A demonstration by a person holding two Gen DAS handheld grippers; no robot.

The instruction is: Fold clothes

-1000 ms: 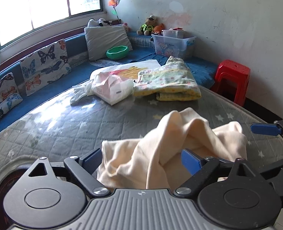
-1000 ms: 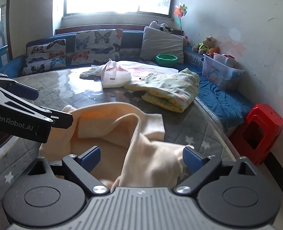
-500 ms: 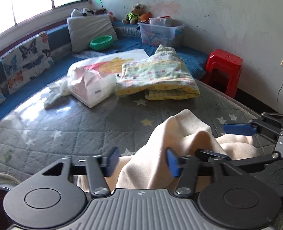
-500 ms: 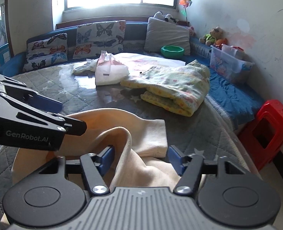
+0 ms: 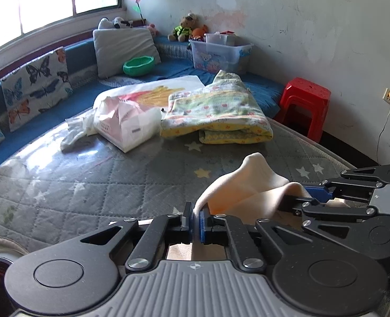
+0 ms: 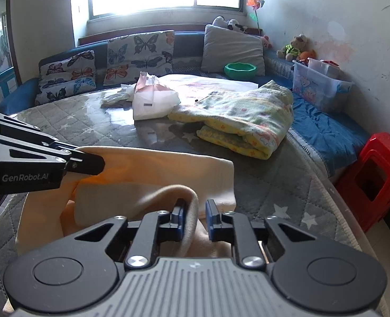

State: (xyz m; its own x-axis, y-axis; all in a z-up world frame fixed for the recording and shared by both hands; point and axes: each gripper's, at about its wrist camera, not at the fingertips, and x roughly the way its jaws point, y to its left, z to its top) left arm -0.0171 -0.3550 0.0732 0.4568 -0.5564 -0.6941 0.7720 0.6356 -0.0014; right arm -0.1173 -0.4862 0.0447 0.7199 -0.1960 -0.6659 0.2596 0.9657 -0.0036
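Note:
A cream garment (image 5: 245, 187) lies bunched at the near edge of the grey quilted mattress (image 5: 102, 174). My left gripper (image 5: 194, 223) is shut on a fold of it, which stands up between the blue pads. In the right wrist view the same garment (image 6: 152, 174) spreads flat behind a raised fold. My right gripper (image 6: 193, 220) is nearly closed around that fold; a small gap remains beside the right pad. The left gripper's arm shows at the left of the right wrist view (image 6: 36, 166).
A folded floral blanket (image 5: 216, 116) and a white plastic bag (image 5: 126, 124) lie farther back on the mattress. A red stool (image 5: 304, 105) stands off its right edge. Butterfly cushions (image 6: 139, 52), a green bowl (image 6: 240, 70) and a clear storage bin (image 6: 319, 89) line the blue bench.
Both grippers have closed from wide open onto folds of the cream garment. The left has gripped it fully and the cloth is lifted and gathered.

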